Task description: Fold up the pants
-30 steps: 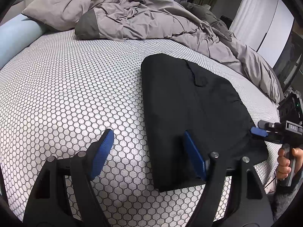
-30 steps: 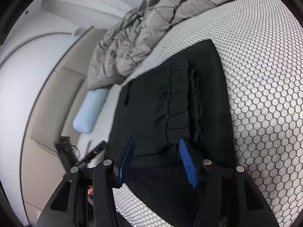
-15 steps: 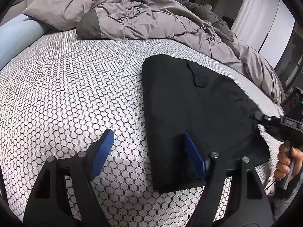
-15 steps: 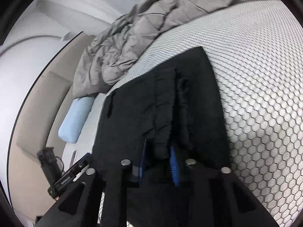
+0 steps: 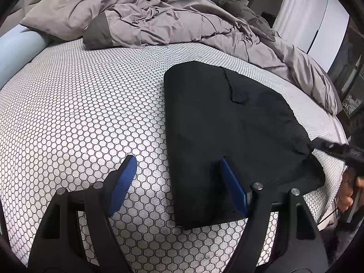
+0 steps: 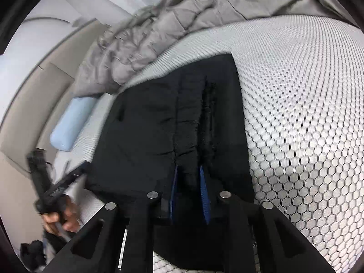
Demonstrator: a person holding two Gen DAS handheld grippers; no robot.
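Between the earlier frames and the present one, the right gripper [image 6: 188, 177] has pinched in on the waistband ridge of the black pants [image 5: 229, 132] and then let its jaws part a little again; a raised fold of black cloth stands between the blue pads [image 6: 204, 193], which lie close against it on both sides, though whether they press it cannot be told. The left gripper [image 5: 179, 182] has kept its place, with its jaws wide apart and nothing between them: its left pad [image 5: 124, 179] hangs over bare mattress, its right pad [image 5: 234, 188] over the near edge of the garment.

The pants lie folded into a compact, roughly rectangular black block on the honeycomb-patterned mattress [image 5: 79, 118], toward the bed's right side as the left wrist view shows it. Their left edge is straight and thick, showing stacked layers; the far corner is rounded. A small flap or tab sits on the top surface near the far end. In the right wrist view a gathered, puckered seam runs lengthwise up the cloth from the pads.

A crumpled grey duvet [image 5: 159, 16] lies beyond the pants, well apart from them, and a pale blue bolster [image 5: 16, 50] lies at the mattress's far left edge. A hand [image 5: 348, 193] grips the right tool's handle at the frame's edge. No writing or label can be read.
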